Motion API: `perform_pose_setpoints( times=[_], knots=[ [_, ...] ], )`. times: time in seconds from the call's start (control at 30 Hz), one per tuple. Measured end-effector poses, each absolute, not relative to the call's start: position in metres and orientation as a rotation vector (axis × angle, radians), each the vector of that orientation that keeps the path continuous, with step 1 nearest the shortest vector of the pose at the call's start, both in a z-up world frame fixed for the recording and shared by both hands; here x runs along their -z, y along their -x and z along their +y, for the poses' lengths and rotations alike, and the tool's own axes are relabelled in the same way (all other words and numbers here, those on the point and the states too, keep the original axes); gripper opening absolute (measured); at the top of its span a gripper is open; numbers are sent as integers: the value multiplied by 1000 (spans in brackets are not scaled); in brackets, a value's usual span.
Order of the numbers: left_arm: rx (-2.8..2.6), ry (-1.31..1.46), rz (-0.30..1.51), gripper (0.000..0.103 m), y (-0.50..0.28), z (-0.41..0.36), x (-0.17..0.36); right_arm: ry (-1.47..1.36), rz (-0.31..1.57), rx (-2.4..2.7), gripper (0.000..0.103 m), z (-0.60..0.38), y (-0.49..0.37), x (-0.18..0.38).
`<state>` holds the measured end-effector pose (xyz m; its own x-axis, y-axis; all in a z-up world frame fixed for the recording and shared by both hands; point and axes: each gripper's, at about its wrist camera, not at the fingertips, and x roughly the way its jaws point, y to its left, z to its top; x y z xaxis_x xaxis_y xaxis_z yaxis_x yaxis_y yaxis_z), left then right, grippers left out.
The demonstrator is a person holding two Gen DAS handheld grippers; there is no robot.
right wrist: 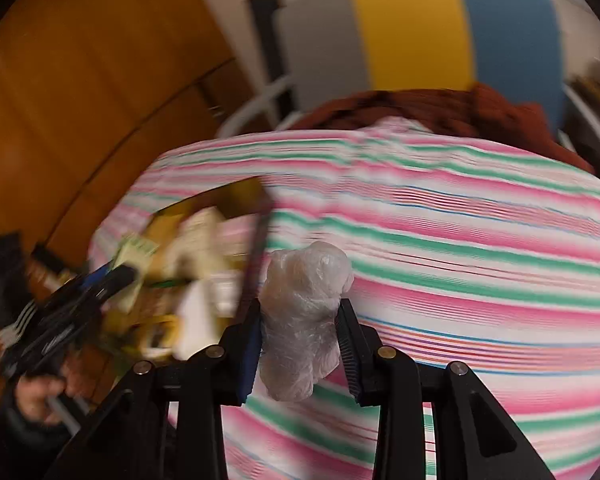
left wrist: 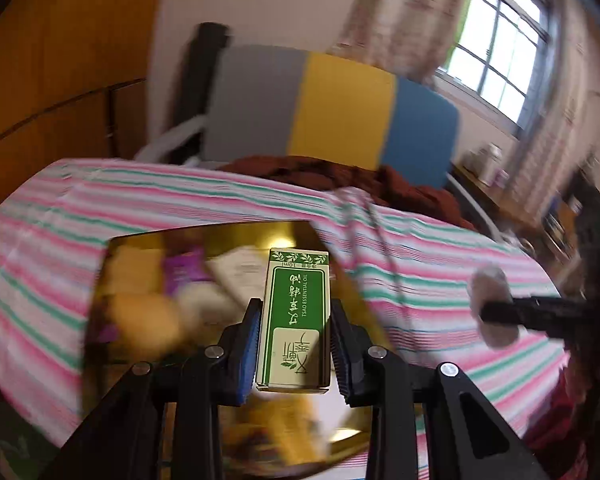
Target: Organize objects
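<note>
My left gripper (left wrist: 294,312) is shut on a green and cream essential oil box (left wrist: 296,320) and holds it above a gold tray (left wrist: 220,236) that contains several blurred items. My right gripper (right wrist: 300,316) is shut on a small bundle wrapped in clear plastic (right wrist: 304,312) and holds it over the striped cloth, just right of the gold tray (right wrist: 236,196). The right gripper also shows in the left wrist view (left wrist: 496,308) at the right, with the bundle. The left gripper shows blurred in the right wrist view (right wrist: 112,276) over the tray.
A table covered with a pink, green and white striped cloth (left wrist: 440,264) fills both views. A chair with a grey, yellow and blue back (left wrist: 340,108) stands behind it with a dark red cloth (left wrist: 340,176) on it. Wooden panels (left wrist: 60,60) are at the left.
</note>
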<state>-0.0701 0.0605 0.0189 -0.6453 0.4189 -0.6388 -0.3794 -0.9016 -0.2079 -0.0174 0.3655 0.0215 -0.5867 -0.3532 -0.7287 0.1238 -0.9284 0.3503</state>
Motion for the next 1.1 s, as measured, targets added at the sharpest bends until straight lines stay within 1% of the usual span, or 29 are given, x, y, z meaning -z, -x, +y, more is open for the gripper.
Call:
perform_pose_setpoints(
  times=[0.2,0.4,0.43,0.47,0.5,0.57,0.63,0.8,0.83,0.87,0.9,0.93,1.0,1.07,1.1],
  knots=[
    [-2557,1056,-196,31,83,12,-10,-1217,-295,2417,36,288,35,-22],
    [-2522,1063,-211,33,89,13,-3,-1244,-277,2379,39,252,61,-11],
    [-2513,1071,-199,34,92,17,-1,-1251,-277,2376,41,250,64,-9],
    [-2509,1089,-190,37,94,22,2,-1259,-281,2375,46,249,67,-8],
    [-2508,1101,-186,44,95,24,3,-1269,-294,2375,49,247,72,-4],
    [-2508,1114,-176,45,96,29,8,-1284,-313,2372,66,247,76,0],
    [-2517,1128,-158,49,95,33,10,-1292,-330,2368,68,248,78,3],
    [-2600,1141,-106,52,87,33,9,-1317,-279,2396,69,244,76,8],
    [-2615,1138,-99,53,86,32,8,-1318,-266,2407,72,242,76,8],
    [-2633,1134,-92,53,83,32,6,-1319,-252,2424,77,242,75,8],
    [-2655,1126,-85,55,80,31,3,-1316,-231,2453,79,241,73,8],
    [-2666,1120,-82,59,78,30,2,-1311,-219,2474,81,241,71,7],
    [-2693,1101,-70,62,71,29,-3,-1294,-194,2523,82,240,67,5],
    [-2717,1080,-62,62,65,28,-8,-1276,-163,2581,88,239,62,2],
    [-2734,1073,-50,62,61,28,-10,-1261,-154,2612,89,239,58,0]
  ],
)
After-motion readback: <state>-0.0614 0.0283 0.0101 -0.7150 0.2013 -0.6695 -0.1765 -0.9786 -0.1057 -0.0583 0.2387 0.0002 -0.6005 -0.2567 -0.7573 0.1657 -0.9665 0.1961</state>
